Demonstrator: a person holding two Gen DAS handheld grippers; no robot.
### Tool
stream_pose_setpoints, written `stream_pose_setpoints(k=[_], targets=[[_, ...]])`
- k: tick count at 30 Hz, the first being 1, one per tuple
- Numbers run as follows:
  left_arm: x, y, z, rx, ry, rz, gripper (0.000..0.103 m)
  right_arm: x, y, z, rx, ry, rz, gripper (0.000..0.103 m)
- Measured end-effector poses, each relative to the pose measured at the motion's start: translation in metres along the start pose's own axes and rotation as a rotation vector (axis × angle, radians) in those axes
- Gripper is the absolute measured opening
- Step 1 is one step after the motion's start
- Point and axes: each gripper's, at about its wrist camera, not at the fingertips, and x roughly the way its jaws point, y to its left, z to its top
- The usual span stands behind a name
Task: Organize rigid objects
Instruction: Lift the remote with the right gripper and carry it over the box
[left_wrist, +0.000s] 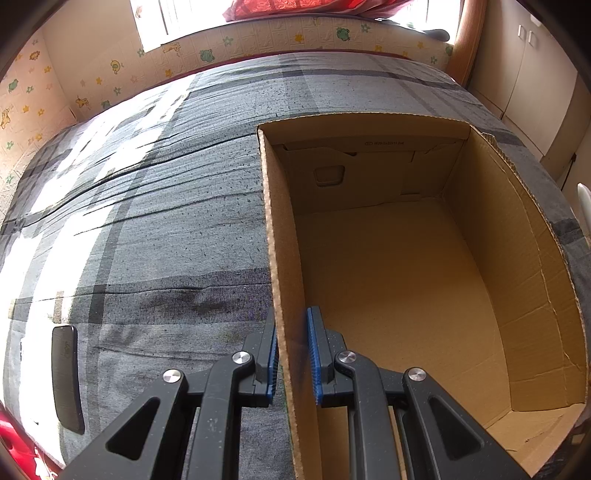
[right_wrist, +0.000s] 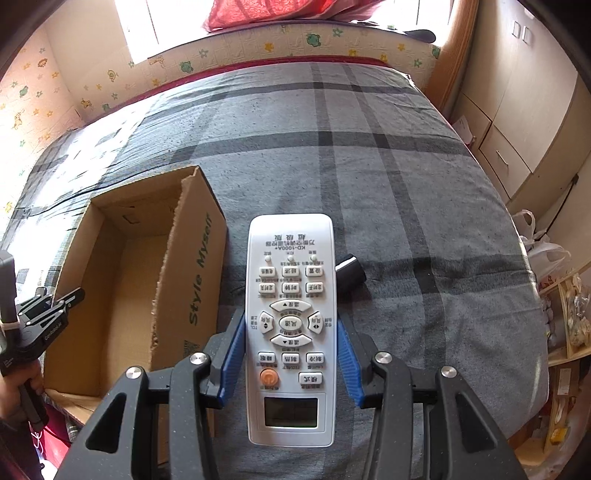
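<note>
An open cardboard box (left_wrist: 406, 280) stands on the grey checked bed; it is empty inside. My left gripper (left_wrist: 291, 350) is shut on the box's left wall (left_wrist: 284, 295), one finger outside and one inside. In the right wrist view the same box (right_wrist: 110, 280) is at the left. A white remote control (right_wrist: 291, 325) lies between the blue pads of my right gripper (right_wrist: 291, 354), which is shut on its sides. A small black cylinder (right_wrist: 350, 273) lies on the bed just right of the remote.
A flat black object (left_wrist: 66, 376) lies on the bed at the left. The bed's right edge drops to cupboards (right_wrist: 517, 122) and shelves with bags (right_wrist: 561, 317). The padded wall (left_wrist: 110, 74) runs along the far side.
</note>
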Motion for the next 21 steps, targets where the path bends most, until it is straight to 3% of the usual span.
stream_pose_setpoints(k=[21], targets=[[0.0,-0.001,0.001,0.002,0.002,0.007,0.015,0.004,0.111,0.02,-0.143,0.005,0.123,0.049]])
